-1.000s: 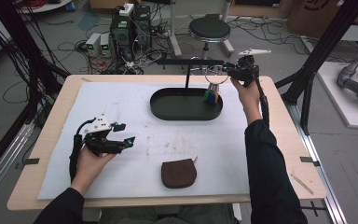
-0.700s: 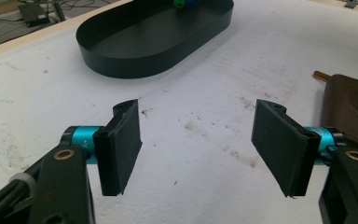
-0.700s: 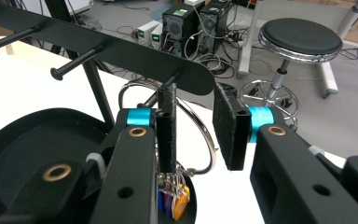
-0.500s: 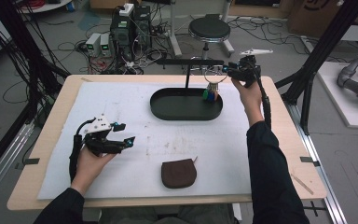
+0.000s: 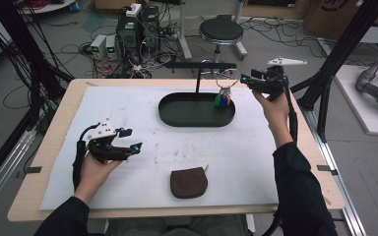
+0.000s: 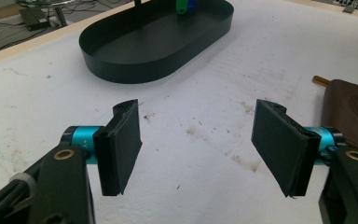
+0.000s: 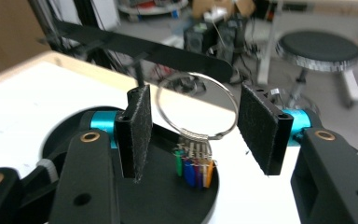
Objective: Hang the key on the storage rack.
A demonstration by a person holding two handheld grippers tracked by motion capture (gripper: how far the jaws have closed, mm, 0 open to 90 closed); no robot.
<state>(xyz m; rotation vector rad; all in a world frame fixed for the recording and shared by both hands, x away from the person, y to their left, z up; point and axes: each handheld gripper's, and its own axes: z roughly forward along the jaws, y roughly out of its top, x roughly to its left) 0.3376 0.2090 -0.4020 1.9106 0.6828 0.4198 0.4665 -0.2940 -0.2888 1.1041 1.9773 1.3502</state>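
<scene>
A black oval tray [image 5: 177, 115] stands at the back of the table with a post and a crossbar [image 5: 200, 65]. A metal key ring [image 5: 226, 78] with several coloured keys [image 5: 221, 101] hangs at the bar's right end, over the tray. My right gripper [image 5: 243, 78] is open just right of the ring. In the right gripper view the key ring [image 7: 198, 105] shows in the gap of the right gripper [image 7: 198, 128], touching neither pad, with the keys [image 7: 196, 168] dangling below. My left gripper [image 5: 133, 140] rests open at the front left; nothing lies between the pads of the left gripper [image 6: 200, 140].
A brown pouch [image 5: 189, 182] lies near the front edge, and the pouch [image 6: 354, 107] is right of my left gripper. The tray [image 6: 135, 51] is ahead of that gripper. A white mat [image 5: 256, 147] covers the table. A stool [image 5: 221, 30] and cables sit behind.
The right gripper has drawn back a little to the right of the ring, and the ring with its keys hangs slightly further right. The left hand has stayed put.
</scene>
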